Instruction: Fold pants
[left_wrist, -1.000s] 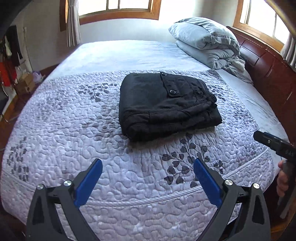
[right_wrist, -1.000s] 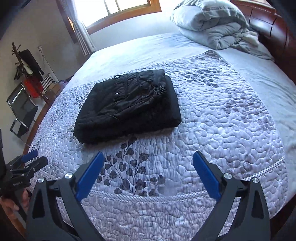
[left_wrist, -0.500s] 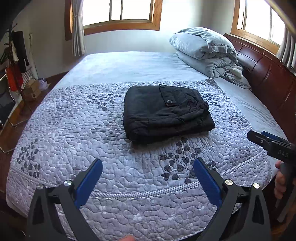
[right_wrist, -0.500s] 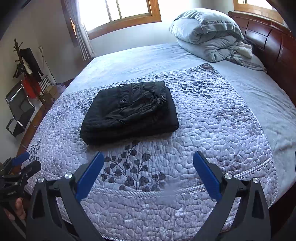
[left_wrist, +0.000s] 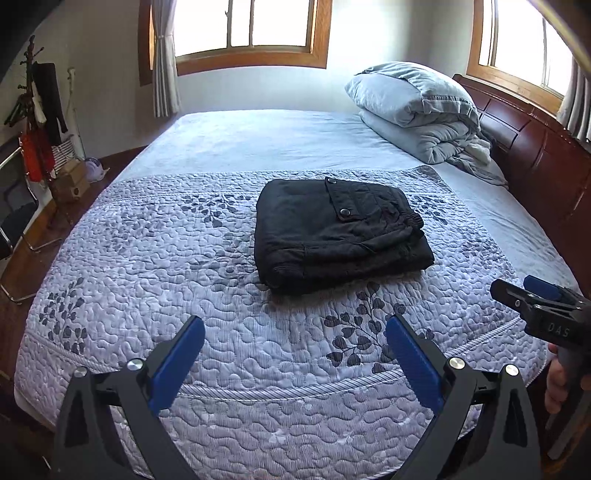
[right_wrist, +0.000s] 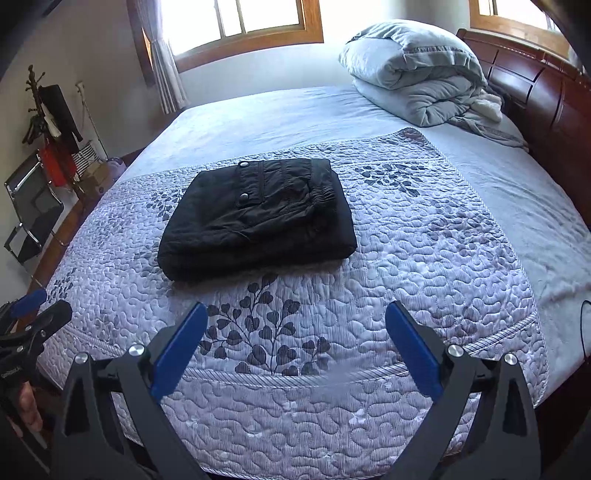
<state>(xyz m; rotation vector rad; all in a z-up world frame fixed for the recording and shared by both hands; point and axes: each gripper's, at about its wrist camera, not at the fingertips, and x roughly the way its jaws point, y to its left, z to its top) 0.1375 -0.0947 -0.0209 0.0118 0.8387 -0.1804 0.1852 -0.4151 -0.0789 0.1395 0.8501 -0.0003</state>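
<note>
Black pants (left_wrist: 338, 230) (right_wrist: 258, 218) lie folded into a compact rectangle in the middle of the quilted lilac bedspread (left_wrist: 192, 266) (right_wrist: 424, 258), a snap pocket flap on top. My left gripper (left_wrist: 295, 325) hangs open well short of them, over the bed's near edge, nothing between its blue pads. My right gripper (right_wrist: 295, 314) is likewise open and empty, back from the pants. The right gripper's tip (left_wrist: 535, 299) shows at the right edge of the left wrist view, held by a hand. The left gripper's tip (right_wrist: 37, 314) shows at the left edge of the right wrist view.
A rolled grey duvet and pillow (left_wrist: 417, 107) (right_wrist: 413, 70) sit at the head of the bed by the dark wooden headboard (left_wrist: 535, 147). A coat rack with clothes (left_wrist: 40, 122) and a folding chair (right_wrist: 33, 206) stand on the left floor. Windows line the far wall.
Both grippers have pulled back and risen from the bed, so the folded pants look smaller and farther. The pants have not moved. Both stay open.
</note>
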